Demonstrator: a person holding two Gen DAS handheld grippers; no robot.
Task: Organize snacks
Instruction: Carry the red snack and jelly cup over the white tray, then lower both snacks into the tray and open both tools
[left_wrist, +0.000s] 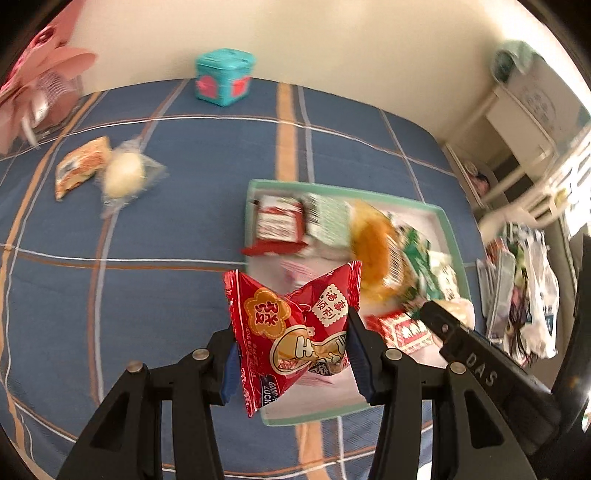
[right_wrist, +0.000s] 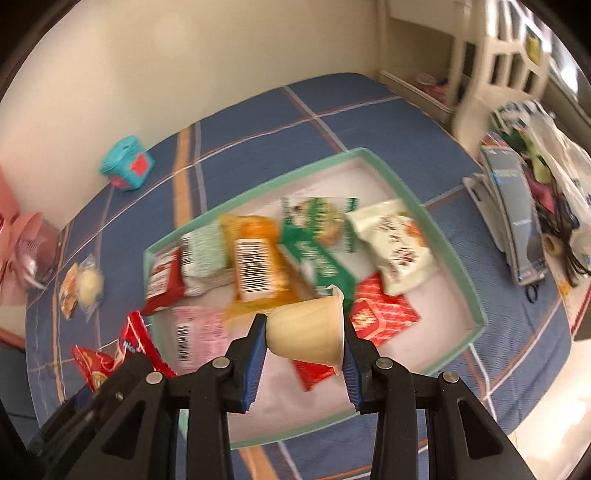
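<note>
My left gripper (left_wrist: 293, 350) is shut on a red snack packet (left_wrist: 295, 332) and holds it above the near left edge of the green-rimmed tray (left_wrist: 448, 236). My right gripper (right_wrist: 304, 343) is shut on a cream pudding cup (right_wrist: 306, 332), held on its side over the tray (right_wrist: 443, 236). The tray holds several snack packets: red, green, orange, white and pink. The right gripper (left_wrist: 458, 332) shows at the right of the left wrist view. The red packet (right_wrist: 110, 354) shows at the lower left of the right wrist view.
An orange packet (left_wrist: 83, 166) and a pale wrapped bun (left_wrist: 123, 173) lie on the blue plaid cloth to the left. A teal box (left_wrist: 224, 77) stands by the wall. A pink bow (left_wrist: 37, 85) is far left. Bags and papers (right_wrist: 528, 206) are piled right of the tray.
</note>
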